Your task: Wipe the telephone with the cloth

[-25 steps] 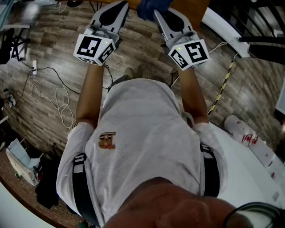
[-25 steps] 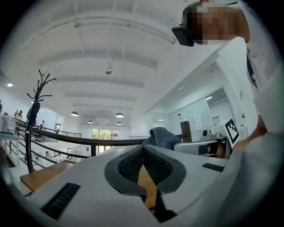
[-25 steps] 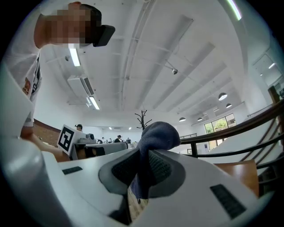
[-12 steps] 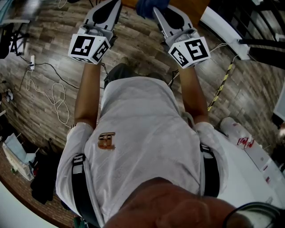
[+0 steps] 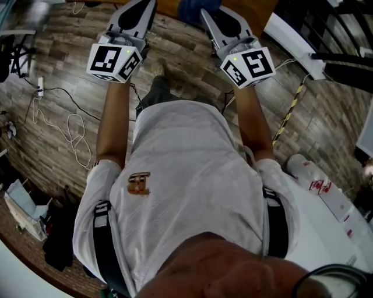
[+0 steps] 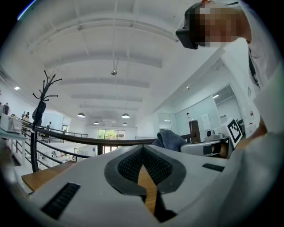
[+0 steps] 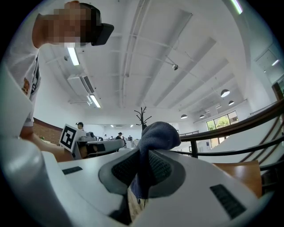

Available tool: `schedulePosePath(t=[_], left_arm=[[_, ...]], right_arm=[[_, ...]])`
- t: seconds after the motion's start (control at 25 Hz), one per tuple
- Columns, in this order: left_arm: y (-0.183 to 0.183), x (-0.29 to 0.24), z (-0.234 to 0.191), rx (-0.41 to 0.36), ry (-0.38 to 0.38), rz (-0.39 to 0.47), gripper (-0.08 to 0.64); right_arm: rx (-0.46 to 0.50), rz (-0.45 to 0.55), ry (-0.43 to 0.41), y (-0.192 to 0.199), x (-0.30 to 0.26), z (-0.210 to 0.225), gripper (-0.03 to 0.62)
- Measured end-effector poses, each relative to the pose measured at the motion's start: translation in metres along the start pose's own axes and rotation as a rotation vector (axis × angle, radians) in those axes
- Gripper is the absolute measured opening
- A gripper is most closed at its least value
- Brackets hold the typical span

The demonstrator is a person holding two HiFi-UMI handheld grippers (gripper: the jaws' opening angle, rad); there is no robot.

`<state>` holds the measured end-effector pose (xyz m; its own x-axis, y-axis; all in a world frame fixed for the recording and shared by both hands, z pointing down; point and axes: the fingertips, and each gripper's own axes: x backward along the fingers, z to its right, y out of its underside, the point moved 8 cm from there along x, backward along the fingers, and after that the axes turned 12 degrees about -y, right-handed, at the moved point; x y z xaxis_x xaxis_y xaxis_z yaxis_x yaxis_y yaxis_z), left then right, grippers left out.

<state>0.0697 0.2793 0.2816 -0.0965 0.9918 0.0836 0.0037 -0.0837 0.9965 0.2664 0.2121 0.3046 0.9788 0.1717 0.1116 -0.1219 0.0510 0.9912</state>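
Both grippers are held out in front of a person's chest, over the floor. My right gripper is shut on a dark blue cloth, which bunches up above the jaws; in the right gripper view the cloth hangs pinched between the pads of the right gripper. My left gripper is at the upper left, and in its own view the left gripper has its jaws closed together with nothing between them. The cloth shows beside it. No telephone is in view.
Below lies a wood-plank floor with white cables at the left. A white table curves along the lower right, carrying a white roll. A wooden tabletop lies at the top edge. A dark railing and a coat stand stand beyond.
The left gripper has shifted a little left and up in the head view, and the person's legs have moved. The right gripper still holds the cloth in about the same place.
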Motion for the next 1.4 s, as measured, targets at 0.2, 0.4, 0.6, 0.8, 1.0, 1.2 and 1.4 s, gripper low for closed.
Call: schedulePosePath(t=[0.2, 0.4, 0.6, 0.8, 1.0, 1.2, 1.4], left_arm=[[0.006, -0.037, -0.048, 0.013, 0.016, 0.007, 0.018], [0.014, -0.083, -0.114, 0.024, 0.038, 0.001, 0.018], [0.022, -0.13, -0.171, 0.034, 0.08, -0.019, 0.018], [0.03, -0.172, -0.226, 0.038, 0.141, -0.043, 0.018], [0.043, -0.208, -0.272, 0.038, 0.201, -0.072, 0.018], [0.059, -0.239, -0.31, 0.035, 0.248, -0.119, 0.018], [0.074, -0.264, -0.324, 0.041, 0.265, -0.168, 0.018]], right_arm=[[0.007, -0.017, 0.014, 0.003, -0.049, 0.031, 0.06], [0.004, -0.037, 0.045, 0.009, -0.112, 0.067, 0.06], [-0.002, -0.052, 0.09, 0.012, -0.166, 0.101, 0.06], [-0.01, -0.065, 0.147, 0.017, -0.221, 0.128, 0.06], [-0.021, -0.074, 0.215, 0.024, -0.266, 0.154, 0.06], [-0.042, -0.076, 0.281, 0.032, -0.297, 0.176, 0.06], [-0.053, -0.115, 0.303, 0.04, -0.309, 0.198, 0.06]])
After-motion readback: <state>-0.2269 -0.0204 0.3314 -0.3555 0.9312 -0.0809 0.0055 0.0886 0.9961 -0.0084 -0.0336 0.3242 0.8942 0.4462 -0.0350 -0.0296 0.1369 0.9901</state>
